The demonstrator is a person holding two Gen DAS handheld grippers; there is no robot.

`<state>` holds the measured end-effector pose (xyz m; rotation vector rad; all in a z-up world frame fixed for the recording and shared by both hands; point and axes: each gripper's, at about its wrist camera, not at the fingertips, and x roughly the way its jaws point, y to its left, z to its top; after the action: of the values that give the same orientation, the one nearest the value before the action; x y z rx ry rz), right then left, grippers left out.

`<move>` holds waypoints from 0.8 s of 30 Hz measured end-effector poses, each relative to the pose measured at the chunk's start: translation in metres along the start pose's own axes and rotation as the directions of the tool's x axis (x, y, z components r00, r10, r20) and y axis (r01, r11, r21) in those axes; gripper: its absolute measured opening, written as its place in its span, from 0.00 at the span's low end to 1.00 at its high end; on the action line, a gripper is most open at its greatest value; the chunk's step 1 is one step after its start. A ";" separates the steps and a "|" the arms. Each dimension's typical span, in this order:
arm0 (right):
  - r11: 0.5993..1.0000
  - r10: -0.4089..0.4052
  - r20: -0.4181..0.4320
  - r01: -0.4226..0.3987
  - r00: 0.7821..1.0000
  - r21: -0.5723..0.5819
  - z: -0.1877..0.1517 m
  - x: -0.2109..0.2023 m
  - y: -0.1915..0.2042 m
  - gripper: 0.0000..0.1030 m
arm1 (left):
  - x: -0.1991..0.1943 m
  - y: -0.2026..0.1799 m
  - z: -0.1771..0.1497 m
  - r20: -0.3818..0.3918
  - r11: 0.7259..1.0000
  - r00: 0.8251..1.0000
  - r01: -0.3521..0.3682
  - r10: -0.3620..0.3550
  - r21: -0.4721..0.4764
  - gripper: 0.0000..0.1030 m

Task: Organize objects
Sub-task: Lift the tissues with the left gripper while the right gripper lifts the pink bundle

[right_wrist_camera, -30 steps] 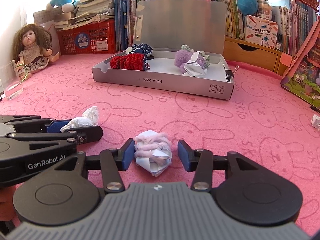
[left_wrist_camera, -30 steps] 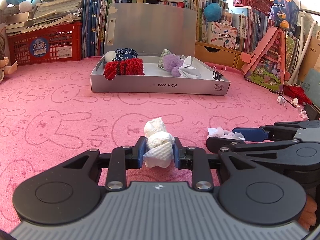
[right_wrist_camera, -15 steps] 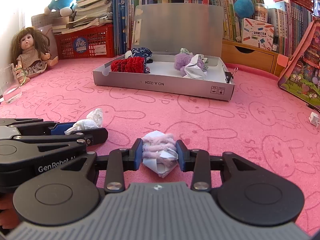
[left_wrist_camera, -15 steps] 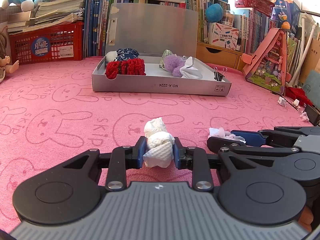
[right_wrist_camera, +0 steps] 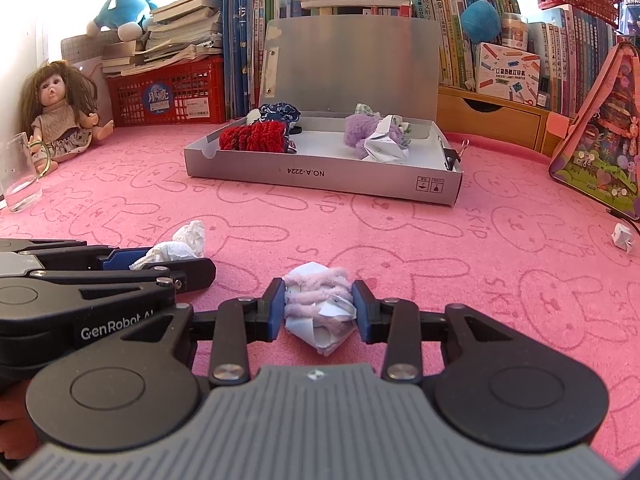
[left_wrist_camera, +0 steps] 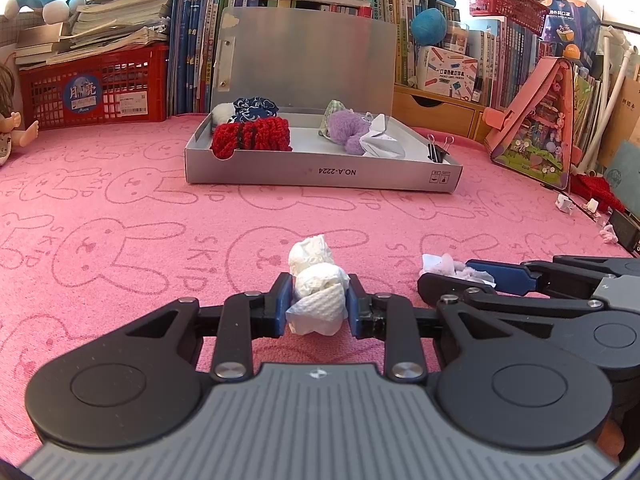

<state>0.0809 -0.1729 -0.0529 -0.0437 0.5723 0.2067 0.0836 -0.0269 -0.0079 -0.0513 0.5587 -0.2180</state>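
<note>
A: Pink bunny-print carpet (left_wrist_camera: 120, 216) runs back to shelves of books and plush toys. What sits on it, from the left?

B: Far left, a doll (right_wrist_camera: 60, 112) beside a clear glass (right_wrist_camera: 18, 176), then a red crate (left_wrist_camera: 92, 88). Mid-floor is the open grey box (left_wrist_camera: 320, 170), lid upright, with a red knit piece (left_wrist_camera: 252, 140) at its left end and a purple fluffy piece (left_wrist_camera: 346, 130) touching a crumpled white paper (left_wrist_camera: 382, 144) toward the right.

A: And the grippers?

B: The left gripper (left_wrist_camera: 316, 304) is clenched on a white tissue wad (left_wrist_camera: 316, 288), a lumpy, twisted ball with a quilted sheet hanging below the pads. To its right, the right gripper (right_wrist_camera: 319, 306) has both pads pressing a paper-and-lilac-yarn bundle (right_wrist_camera: 320, 308): folded white paper wrapped in fuzzy pale purple strands. Its jaws are opening slightly. Both bundles are low over the carpet, well short of the box.

A: What changed over the last second?

B: The right jaws stood wide around the bundle lying on the carpet; they have since closed onto it. The left grip is unchanged.
</note>
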 end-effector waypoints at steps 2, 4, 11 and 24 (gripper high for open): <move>1.000 0.002 0.002 -0.002 1.000 0.004 0.000 0.000 -0.001 0.42 | 0.000 0.000 0.000 0.000 1.000 1.000 0.000 0.000 -0.001 0.31; 1.000 0.004 0.005 -0.004 1.000 0.009 0.000 -0.001 -0.001 0.42 | 0.000 0.000 0.000 0.001 1.000 1.000 0.001 -0.001 -0.004 0.32; 1.000 0.009 0.013 -0.009 1.000 0.027 0.000 -0.002 -0.003 0.43 | -0.001 -0.001 0.000 -0.001 1.000 1.000 -0.004 0.004 -0.007 0.36; 0.999 -0.005 -0.034 0.006 0.999 0.046 0.003 0.004 -0.003 0.42 | -0.001 0.006 0.004 -0.007 0.999 1.000 -0.017 0.016 -0.043 0.46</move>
<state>0.0862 -0.1751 -0.0526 -0.0042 0.6105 0.1875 0.0862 -0.0212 -0.0052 -0.0880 0.5701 -0.1902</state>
